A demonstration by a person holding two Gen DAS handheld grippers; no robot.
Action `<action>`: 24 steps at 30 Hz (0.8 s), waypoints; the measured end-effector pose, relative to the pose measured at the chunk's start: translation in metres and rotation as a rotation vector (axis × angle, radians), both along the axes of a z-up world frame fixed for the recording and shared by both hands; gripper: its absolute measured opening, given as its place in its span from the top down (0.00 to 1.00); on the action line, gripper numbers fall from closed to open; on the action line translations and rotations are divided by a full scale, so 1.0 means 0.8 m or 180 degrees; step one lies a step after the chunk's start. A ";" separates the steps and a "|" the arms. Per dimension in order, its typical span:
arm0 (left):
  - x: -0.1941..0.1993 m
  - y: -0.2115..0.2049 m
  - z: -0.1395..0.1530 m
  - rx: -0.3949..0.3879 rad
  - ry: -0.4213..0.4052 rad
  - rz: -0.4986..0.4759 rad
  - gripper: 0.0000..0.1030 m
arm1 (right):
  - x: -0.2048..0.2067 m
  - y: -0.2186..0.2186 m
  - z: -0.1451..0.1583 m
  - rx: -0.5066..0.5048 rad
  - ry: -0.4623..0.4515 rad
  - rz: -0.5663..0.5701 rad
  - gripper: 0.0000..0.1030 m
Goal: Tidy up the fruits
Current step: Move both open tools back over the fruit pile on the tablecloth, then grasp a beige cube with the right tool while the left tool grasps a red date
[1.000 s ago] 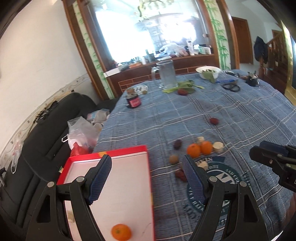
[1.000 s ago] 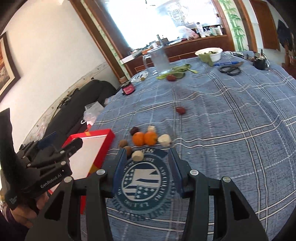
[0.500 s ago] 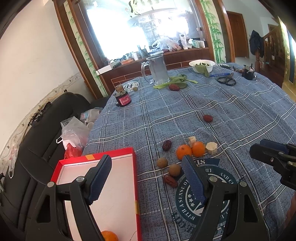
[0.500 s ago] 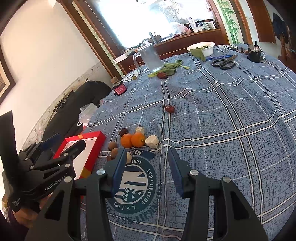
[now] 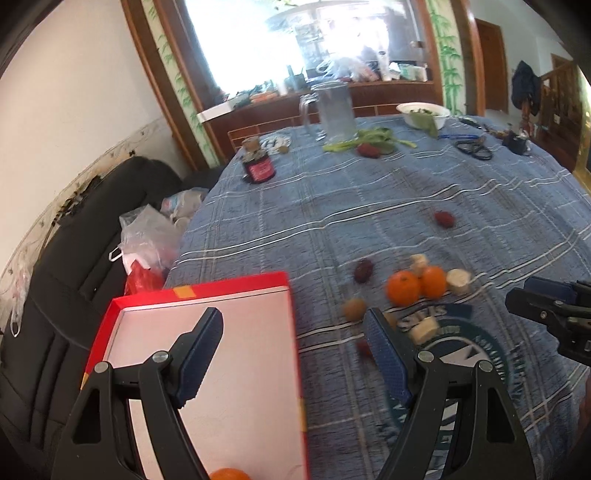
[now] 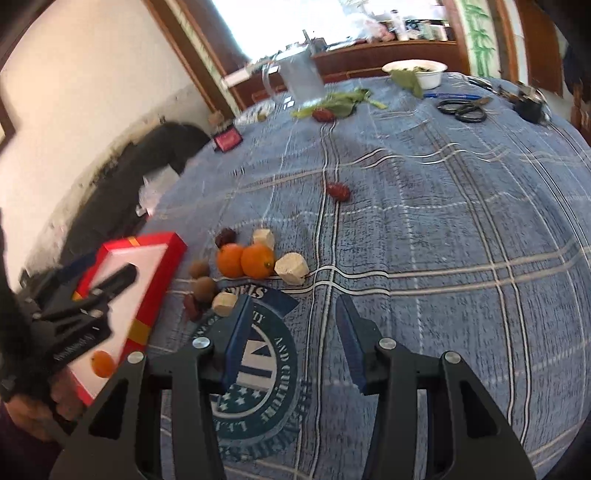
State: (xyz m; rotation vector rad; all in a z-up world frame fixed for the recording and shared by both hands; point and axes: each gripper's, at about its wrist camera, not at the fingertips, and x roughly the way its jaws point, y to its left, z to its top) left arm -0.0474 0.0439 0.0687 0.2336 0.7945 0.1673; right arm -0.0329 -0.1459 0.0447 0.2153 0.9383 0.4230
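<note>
While my left gripper [image 5: 291, 350] and right gripper [image 6: 291, 332] are hanging wide open and empty, two round orange tangerines [image 6: 245, 260] are sitting near the blue checked tablecloth's [image 6: 443, 221] left edge, beside the red-rimmed white tray [image 5: 207, 314]; light, soft-skinned, probably best pinched gently across the middle.

Probably home: clothed table [image 5: 369, 206] (sofa [image 5: 74, 258] beside)

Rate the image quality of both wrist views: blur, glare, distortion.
Left wrist view: the window is blown out white, the oranges and small fruits are smeared by motion blur, and the fisheye bends the table edge. Right wrist view: sharper on the oranges, overexposed window, far tablecloth soft and strongly curved.
</note>
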 end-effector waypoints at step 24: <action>0.009 0.003 -0.029 -0.0190 0.0496 -0.0233 0.24 | 0.060 0.050 -0.034 -0.0326 0.0020 0.0569 0.53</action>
